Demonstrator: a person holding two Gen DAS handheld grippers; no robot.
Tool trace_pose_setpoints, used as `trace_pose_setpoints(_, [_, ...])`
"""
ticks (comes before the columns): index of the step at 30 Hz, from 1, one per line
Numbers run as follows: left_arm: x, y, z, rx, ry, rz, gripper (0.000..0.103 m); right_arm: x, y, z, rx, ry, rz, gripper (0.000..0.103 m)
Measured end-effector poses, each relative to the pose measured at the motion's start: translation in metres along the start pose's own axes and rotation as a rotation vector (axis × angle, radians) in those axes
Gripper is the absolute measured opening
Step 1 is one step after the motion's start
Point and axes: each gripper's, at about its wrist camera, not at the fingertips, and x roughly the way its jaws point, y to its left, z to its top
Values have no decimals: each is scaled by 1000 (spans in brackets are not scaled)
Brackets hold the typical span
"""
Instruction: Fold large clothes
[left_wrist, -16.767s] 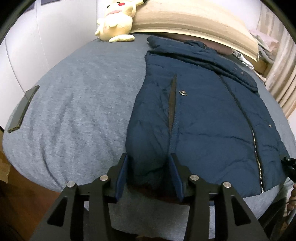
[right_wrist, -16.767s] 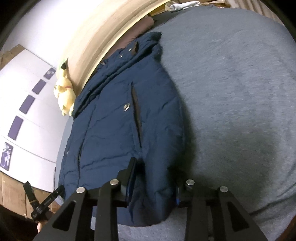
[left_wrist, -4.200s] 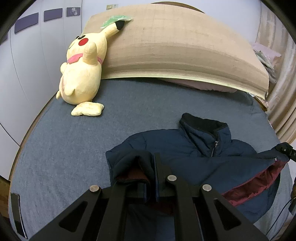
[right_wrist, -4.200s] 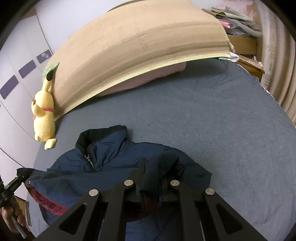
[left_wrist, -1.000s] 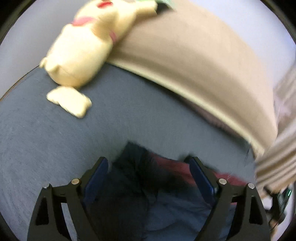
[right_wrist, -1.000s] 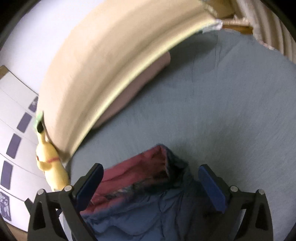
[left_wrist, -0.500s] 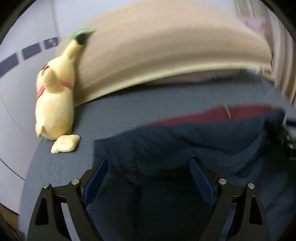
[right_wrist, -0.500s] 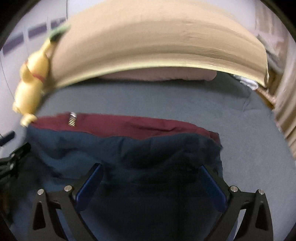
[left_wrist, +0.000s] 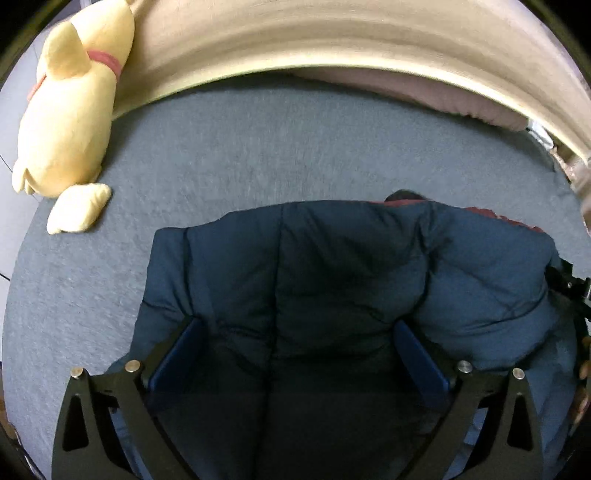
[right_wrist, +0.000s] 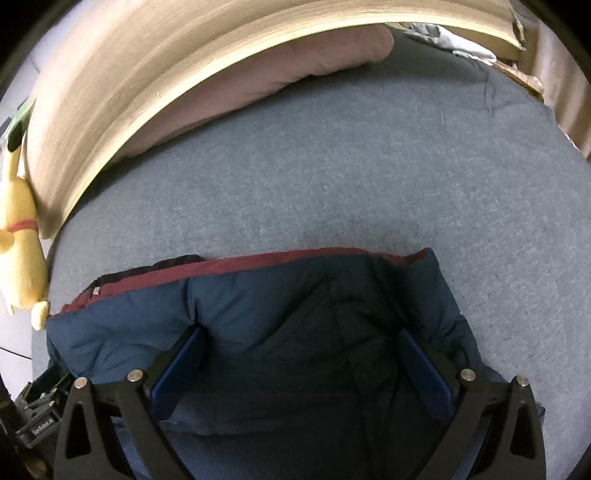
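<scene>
Navy quilted fabric fills the lower half of both wrist views: a padded jacket is laid folded on the grey bed, with its far edge turned toward the wooden headboard. Along that far edge a strip of maroon lining is exposed, and a small metal zipper end is seen at the end of the strip nearer the plush toy. A dark collar is just visible beyond the lining.

The left gripper is pointed steeply down over the jacket, and its jaws are opening, spread wide. The blue pads are set against the quilting on either side, with a broad span of the folded cloth lying slack between them; no fold is pinched. The right gripper is held in like manner over the other part of the jacket, its jaws spread wide and its blue pads apart from each other with the fabric lying loose between them.

A yellow plush toy with a red collar is propped against the headboard, well apart from the jacket. A mauve pillow is tucked under the headboard's lower edge.
</scene>
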Motion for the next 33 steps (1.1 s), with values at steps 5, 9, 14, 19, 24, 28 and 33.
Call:
trace_pose_setpoints(5, [-46, 41, 3, -9, -229, 2, 102, -62, -40, -4, 77, -151, 156, 103])
trace_pose_setpoints(9, [-20, 85, 12, -113, -84, -75, 102, -65, -88, -5, 122, -135, 93, 101])
trace_pose_setpoints(14, [-4, 73, 2, -56, -35, -88, 101, -32, -86, -4, 80, -35, 128, 78])
trace_pose_setpoints(19, [18, 58, 6, -38, 22, -24, 83, -20, -68, -8, 37, -22, 54, 20])
trace_pose_setpoints(24, [24, 49, 6, -31, 34, 25, 86, -2, -48, -10, 1, -16, -43, 20])
trace_pose_setpoints(28, [-1, 59, 7, -52, -19, 21, 85, -23, -43, -10, 0, -53, -58, 67])
trace_pose_setpoints(33, [-85, 96, -21, -101, -204, -96, 85, -93, -63, -39, 13, -198, 58, 80])
